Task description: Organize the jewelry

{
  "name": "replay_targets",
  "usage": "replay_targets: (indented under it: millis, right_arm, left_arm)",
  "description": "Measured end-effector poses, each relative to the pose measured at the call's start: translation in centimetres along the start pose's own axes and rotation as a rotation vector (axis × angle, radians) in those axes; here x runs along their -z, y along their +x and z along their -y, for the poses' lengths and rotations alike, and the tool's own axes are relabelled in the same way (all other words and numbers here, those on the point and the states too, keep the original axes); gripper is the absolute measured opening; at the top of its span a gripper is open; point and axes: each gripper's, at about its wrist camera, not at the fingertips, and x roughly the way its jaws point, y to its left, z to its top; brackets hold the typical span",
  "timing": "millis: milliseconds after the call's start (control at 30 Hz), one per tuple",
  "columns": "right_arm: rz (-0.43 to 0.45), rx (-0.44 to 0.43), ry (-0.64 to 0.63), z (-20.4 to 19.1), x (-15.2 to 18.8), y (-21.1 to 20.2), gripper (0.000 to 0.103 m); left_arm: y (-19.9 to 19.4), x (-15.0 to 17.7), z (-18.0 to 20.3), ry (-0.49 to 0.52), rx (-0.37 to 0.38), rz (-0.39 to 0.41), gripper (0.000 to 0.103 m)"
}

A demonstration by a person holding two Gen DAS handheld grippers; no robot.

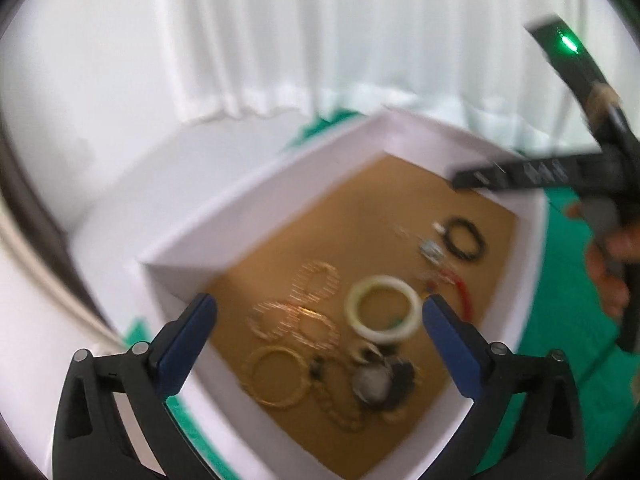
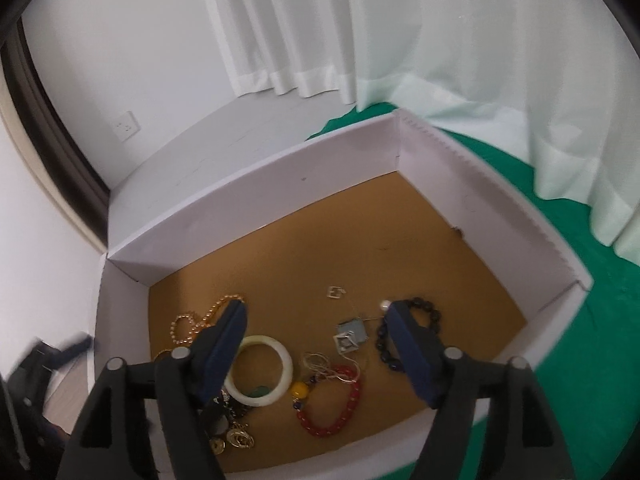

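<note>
Now both claws hang over an open white box [image 2: 256,200] with a brown floor, which stands on a green cloth [image 2: 560,360]. No earlier picture is given, so I tell only how they stand. The left gripper [image 1: 318,312] is spread wide and nothing is between its blue pads. The right gripper [image 2: 316,312] is spread too, and it pinches nothing. On the box floor lies the jewelry. A white bangle [image 2: 260,372] is near the middle, a red bead bracelet [image 2: 344,404] at its 4 o'clock, and a black bead bracelet [image 2: 424,312] at 2 o'clock. Gold bead loops [image 2: 188,320] lie at 10 o'clock of the bangle. In the left wrist view a gold ring-shaped bangle [image 1: 276,376] lies near the front wall, but this view is blurred, so perhaps it is a chain.
</note>
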Motion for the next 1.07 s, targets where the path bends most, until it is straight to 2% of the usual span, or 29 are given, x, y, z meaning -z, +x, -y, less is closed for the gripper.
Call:
replay_targets:
  millis: [167,200,233,333,433,833,967,1067]
  right_arm:
    - [-0.023,0.071,-0.019,-0.3,0.9,-1.1,0.084]
    - [-0.038,0.099,-0.035,-0.5,1.3,-1.2,0.084]
    - [-0.052,0.113,-0.051,-0.7,1.6,-1.3,0.084]
    - [-0.089,0.136,-0.077,-1.0,2.6,-1.5,0.084]
    - [-0.107,0.163,-0.094,-1.3,3.3,-1.8,0.084]
    - [-0.101,0.212,-0.137,-3.1,4.1,-2.7,0.084]
    - [-0.101,0.215,-0.144,-3.3,4.3,-2.5,0.084]
    - [-0.096,0.204,-0.143,-3.3,4.4,-2.5,0.084]
  left_arm:
    - [-1.8,-0.6,-0.1,-0.005,-0.154,0.039,0.102]
    - [-1.9,-0.7,0.0,0.001,-0.173,0.019,0.102]
    - [-1.8,-0.8,0.0,-0.004,-0.155,-0.007,0.102]
    - [-1.2,-0.8,-1.0,-0.104,-0.040,-0.132,0.102]
    - [-0.9,-1.1,-1.3,-0.154,0.025,-0.200,0.102]
    - [0.0,-1.3,-1.3,-0.181,-0.008,-0.231,0.102]
    - [-0.2,-1.2,-1.1,-0.176,0.037,-0.211,0.102]
    - [-0.4,-1.4,-0.9,-0.165,0.031,-0.188,0.102]
